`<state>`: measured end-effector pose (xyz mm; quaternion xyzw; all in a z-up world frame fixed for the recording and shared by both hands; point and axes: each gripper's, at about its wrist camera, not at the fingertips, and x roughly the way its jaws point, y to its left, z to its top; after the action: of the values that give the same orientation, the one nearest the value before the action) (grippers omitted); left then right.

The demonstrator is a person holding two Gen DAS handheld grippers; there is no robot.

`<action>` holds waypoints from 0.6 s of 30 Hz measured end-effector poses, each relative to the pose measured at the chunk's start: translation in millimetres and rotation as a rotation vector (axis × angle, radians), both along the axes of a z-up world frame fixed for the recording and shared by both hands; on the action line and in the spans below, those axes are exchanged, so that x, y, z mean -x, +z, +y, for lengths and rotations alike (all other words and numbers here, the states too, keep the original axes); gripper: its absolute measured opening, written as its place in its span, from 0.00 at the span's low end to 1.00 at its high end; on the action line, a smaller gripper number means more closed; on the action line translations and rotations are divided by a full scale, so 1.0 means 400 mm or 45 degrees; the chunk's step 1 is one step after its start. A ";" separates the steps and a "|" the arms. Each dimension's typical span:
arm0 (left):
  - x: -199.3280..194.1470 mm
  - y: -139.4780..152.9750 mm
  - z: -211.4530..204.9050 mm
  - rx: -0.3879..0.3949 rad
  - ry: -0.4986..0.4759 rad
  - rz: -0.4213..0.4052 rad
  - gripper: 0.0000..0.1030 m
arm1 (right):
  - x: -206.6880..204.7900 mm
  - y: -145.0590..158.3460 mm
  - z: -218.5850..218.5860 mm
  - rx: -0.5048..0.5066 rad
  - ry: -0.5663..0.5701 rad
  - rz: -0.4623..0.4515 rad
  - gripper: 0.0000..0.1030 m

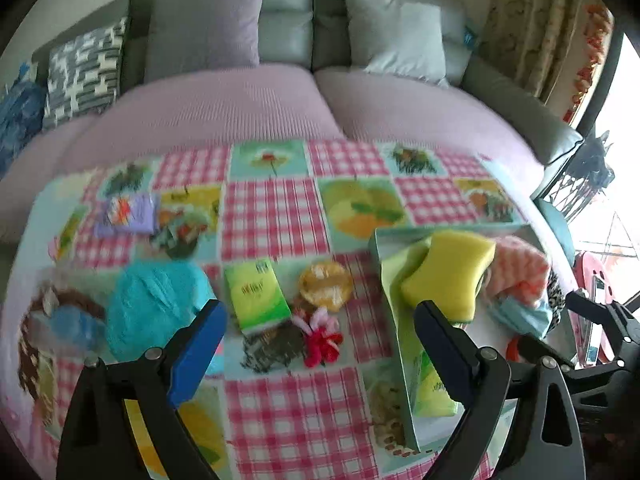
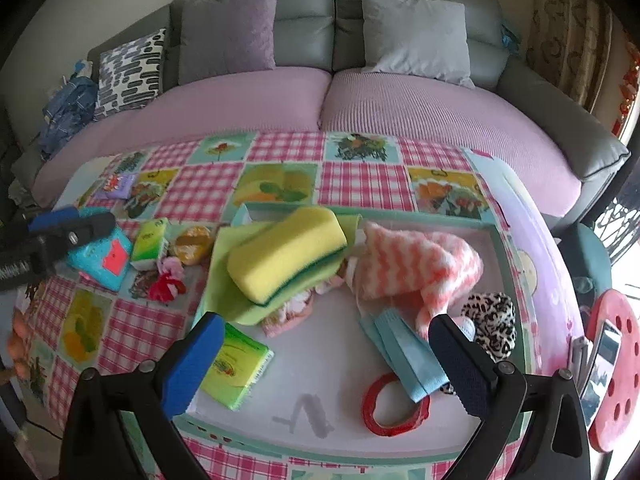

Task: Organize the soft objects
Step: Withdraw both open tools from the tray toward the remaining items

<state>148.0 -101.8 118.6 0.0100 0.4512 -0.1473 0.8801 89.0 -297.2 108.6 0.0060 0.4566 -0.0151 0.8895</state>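
A shallow box point(image 2: 498, 236) on the checked tablecloth holds a yellow-green sponge point(image 2: 286, 254) on a green cloth, a pink striped towel point(image 2: 412, 264), a blue mask point(image 2: 404, 352), a leopard scrunchie point(image 2: 492, 320), a red tape ring point(image 2: 394, 408) and a green tissue pack point(image 2: 236, 364). My right gripper point(image 2: 324, 360) is open and empty above the box's near side. My left gripper point(image 1: 320, 344) is open and empty over the cloth left of the box point(image 1: 390, 276). Near it lie a teal sponge point(image 1: 156, 308), a green tissue pack point(image 1: 256, 296), an orange round item point(image 1: 326, 284) and a red-pink hair tie point(image 1: 320, 336).
A purple pack point(image 1: 128, 212) lies at the far left of the tablecloth point(image 1: 272, 212). A grey sofa with a pink cover point(image 2: 400, 108) and cushions runs behind the table. A red stool point(image 2: 616, 360) with a phone stands at the right.
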 end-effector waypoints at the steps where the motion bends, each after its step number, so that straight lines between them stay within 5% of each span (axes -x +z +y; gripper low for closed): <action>1: -0.003 0.017 0.011 -0.004 0.003 -0.024 0.92 | -0.003 0.005 0.004 0.001 0.003 -0.005 1.00; 18: -0.085 0.090 0.371 -0.065 0.255 -0.068 0.92 | -0.111 0.035 0.186 -0.064 0.207 -0.010 1.00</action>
<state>182.1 46.6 154.6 -0.0088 0.4298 -0.0469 0.9017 133.4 -222.7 122.5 -0.0086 0.4524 0.0688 0.8891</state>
